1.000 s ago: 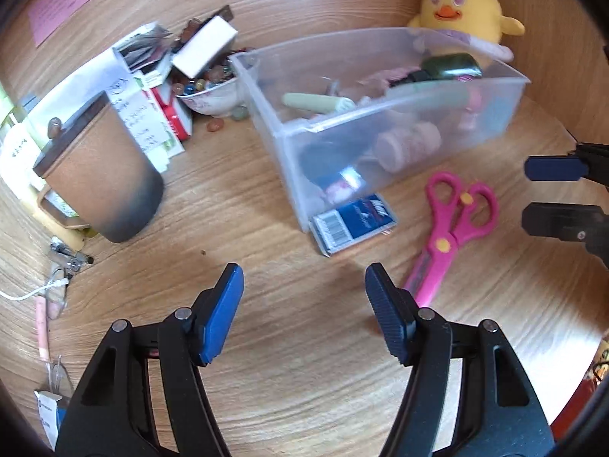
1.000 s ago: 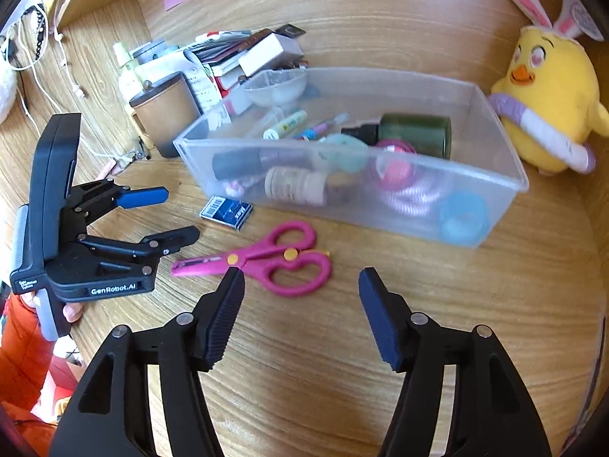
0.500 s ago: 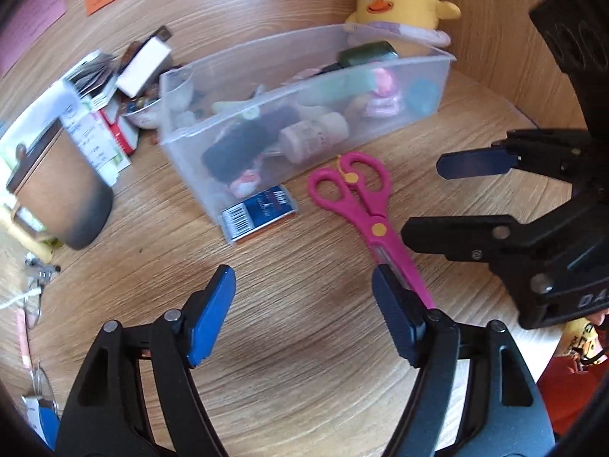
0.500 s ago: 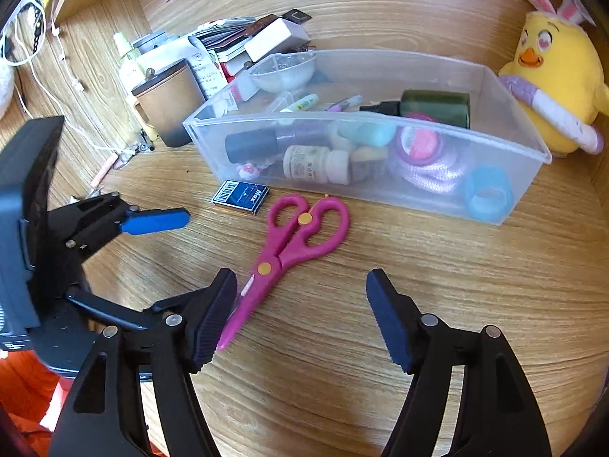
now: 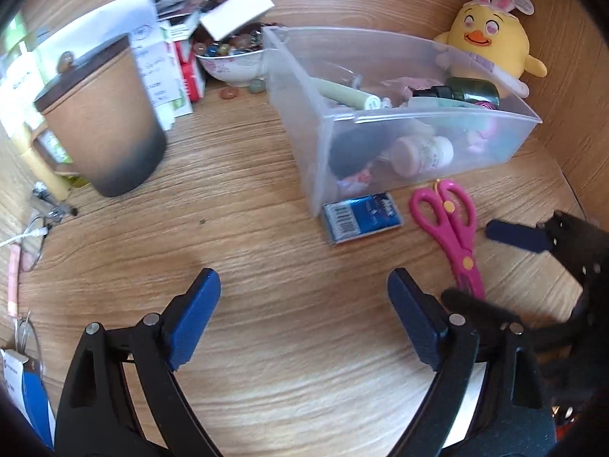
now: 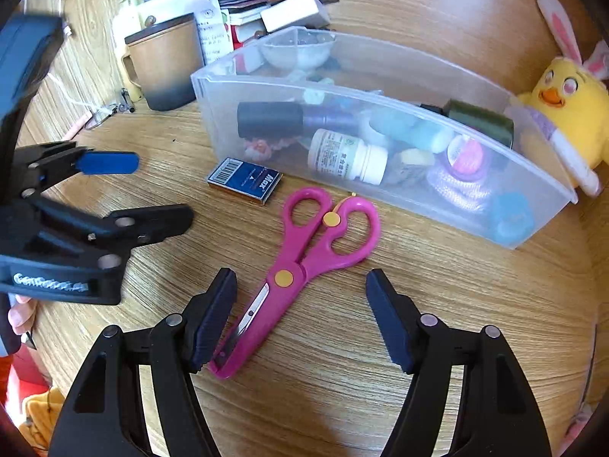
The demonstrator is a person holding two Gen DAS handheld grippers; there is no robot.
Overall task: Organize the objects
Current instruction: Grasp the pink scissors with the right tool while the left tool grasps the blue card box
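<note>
Pink scissors lie on the wooden table in front of a clear plastic bin filled with bottles and small items. A blue staple box lies beside the bin's near corner. My right gripper is open and empty, its jaws astride the scissors' blade end just above the table. My left gripper is open and empty, over bare table left of the scissors and near the staple box. Each gripper shows in the other's view: the left, the right.
A brown lidded mug stands at the left, with boxes, papers and a bowl of stones behind it. A yellow plush chick sits at the right by the wooden back wall. Keys and a cable lie at the left edge.
My right gripper has come down closer over the scissors, now straddling the blades. My left gripper has swung back left, toward the bin's end and the mug.
</note>
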